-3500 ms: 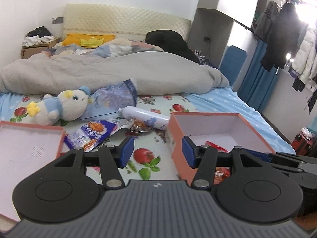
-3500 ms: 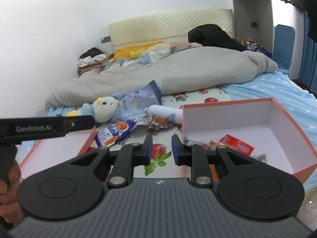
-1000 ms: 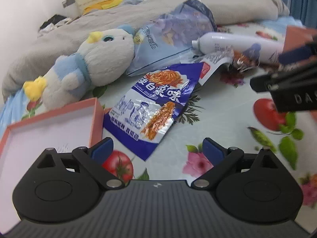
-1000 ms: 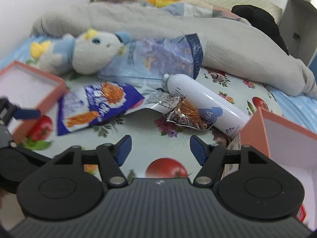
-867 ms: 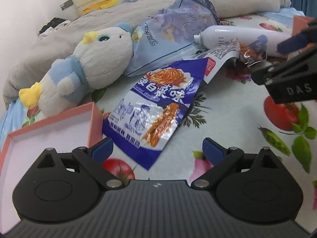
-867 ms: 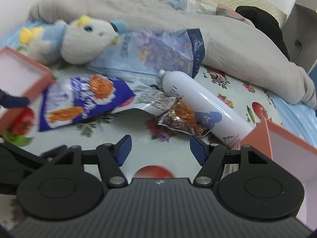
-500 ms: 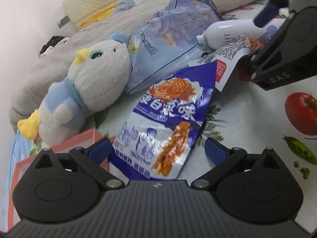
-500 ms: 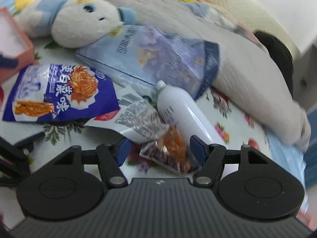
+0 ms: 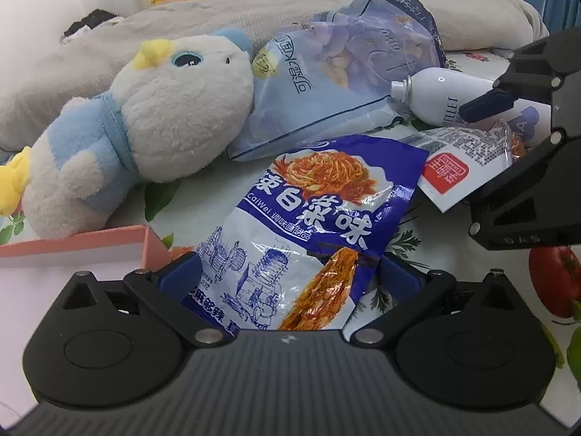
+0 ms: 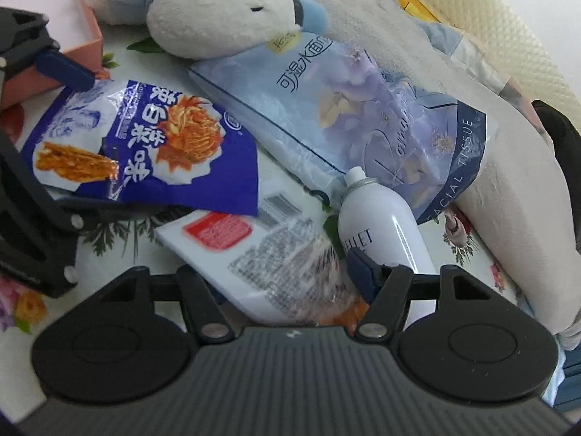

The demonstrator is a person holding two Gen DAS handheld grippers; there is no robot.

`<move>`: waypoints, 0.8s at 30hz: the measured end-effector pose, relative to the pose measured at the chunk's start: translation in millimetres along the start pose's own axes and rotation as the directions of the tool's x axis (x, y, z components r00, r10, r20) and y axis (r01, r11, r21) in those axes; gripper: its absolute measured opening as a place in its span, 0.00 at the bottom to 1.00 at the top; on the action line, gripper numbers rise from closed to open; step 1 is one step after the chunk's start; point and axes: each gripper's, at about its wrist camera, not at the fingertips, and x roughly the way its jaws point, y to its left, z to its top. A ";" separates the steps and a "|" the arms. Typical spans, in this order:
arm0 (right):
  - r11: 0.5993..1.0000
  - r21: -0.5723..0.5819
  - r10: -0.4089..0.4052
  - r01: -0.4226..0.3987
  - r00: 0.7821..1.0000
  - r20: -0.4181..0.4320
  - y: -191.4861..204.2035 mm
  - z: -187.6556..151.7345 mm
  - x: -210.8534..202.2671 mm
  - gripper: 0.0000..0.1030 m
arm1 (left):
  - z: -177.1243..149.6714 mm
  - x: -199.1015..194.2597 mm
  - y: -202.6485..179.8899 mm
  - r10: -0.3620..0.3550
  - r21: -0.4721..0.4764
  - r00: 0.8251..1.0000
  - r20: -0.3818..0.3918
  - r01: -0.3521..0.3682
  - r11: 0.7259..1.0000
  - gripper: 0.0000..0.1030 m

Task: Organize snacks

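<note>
Pink box (image 9: 78,250): far left on the bed, open side up, its corner just beside the blue packet; what it holds is not visible.
Plush toy (image 9: 145,123): behind the box, leaning against the facial tissue pack (image 9: 341,72); not a snack.
Left tongs (image 9: 287,279): spread wide, one finger at each side of the near end of the blue snack packet (image 9: 312,225), not closed on it.
Blue snack packet: flat on the printed sheet (image 9: 559,279), far corner overlapping the white packet.
White snack packet (image 10: 261,250): on the sheet between the blue packet and the white bottle (image 10: 377,232), partly under the blue one.
Right tongs (image 10: 287,272): open, straddling the near end of the white packet; the right finger sits against the bottle, the left fingertip is hidden by the packet.
Progress: judged early; both packets lie loose on the bed, each framed by tongs but neither gripped.
Left to do: close, lift, carry both to a container.
Room: tight. The box corner crowds the left tongs, the bottle crowds the right, and the two grippers are near each other; the overlap may drag one packet with the other.
</note>
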 end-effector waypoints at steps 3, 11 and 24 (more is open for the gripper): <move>0.999 0.038 0.017 -0.017 1.000 0.001 -2.3 -0.5 2.0 0.61 | -2.9 1.3 -2.4 0.001 -0.023 1.000 0.013 -0.001 1.000 1.00; 0.981 0.170 0.096 -0.096 0.995 0.011 -15.3 -5.1 4.4 0.50 | -4.9 1.9 -1.9 -0.011 -0.061 1.000 0.024 0.012 0.998 0.93; 0.981 0.192 0.024 -0.026 1.000 0.014 -13.7 -19.2 -28.5 0.24 | -11.1 -22.9 -1.8 0.005 -0.102 0.999 0.043 -0.001 0.995 0.48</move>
